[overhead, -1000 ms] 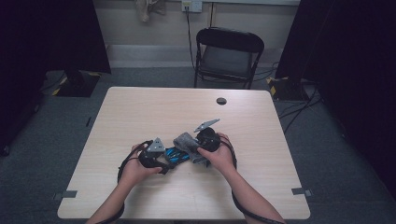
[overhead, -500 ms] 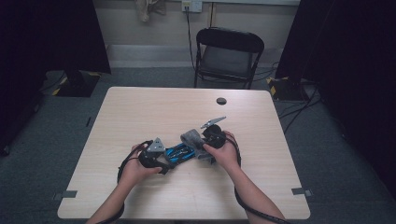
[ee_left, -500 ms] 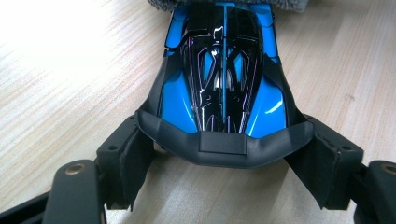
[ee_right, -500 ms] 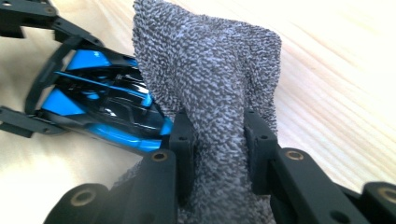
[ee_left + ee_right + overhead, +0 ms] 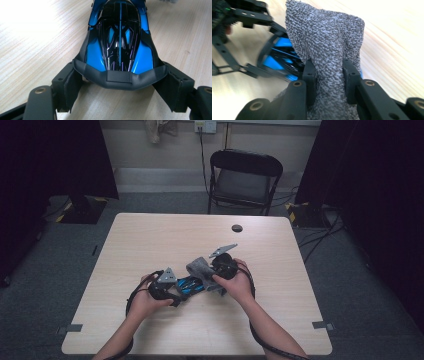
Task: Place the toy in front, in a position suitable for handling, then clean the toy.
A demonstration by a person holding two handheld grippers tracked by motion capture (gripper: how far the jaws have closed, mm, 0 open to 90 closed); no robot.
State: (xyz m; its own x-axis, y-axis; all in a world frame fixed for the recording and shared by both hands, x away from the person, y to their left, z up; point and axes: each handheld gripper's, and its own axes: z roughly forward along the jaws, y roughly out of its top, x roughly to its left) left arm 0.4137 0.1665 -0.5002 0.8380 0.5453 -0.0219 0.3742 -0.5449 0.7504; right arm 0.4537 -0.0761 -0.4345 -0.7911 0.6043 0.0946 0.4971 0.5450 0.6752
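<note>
Toy car (image 5: 119,47), blue and black, sits low on the wooden surface (image 5: 150,240) a little toward the near edge, just left of centre, and it looks as though it is being wiped down. Its tail end points at the left gripper (image 5: 120,92), whose jaws stand spread wide on either side of the rear bumper, the pads seemingly pressed against the car's flanks. That hold reads as a brace, so the car cannot roll or skid while it is rubbed. From the right comes a grey terry cloth (image 5: 327,47), bunched into a thick fold and standing up over the car's far end. The right gripper (image 5: 329,75) has its jaws drawn close together, pinching that fold firmly between the pads, with the loose end draped toward the blue body. Both hands sit close together over the car, cables trailing back toward the near edge. Farther off, a small black disc (image 5: 237,228) lies alone near the far edge of the surface, and a folding chair (image 5: 245,180) stands beyond.
</note>
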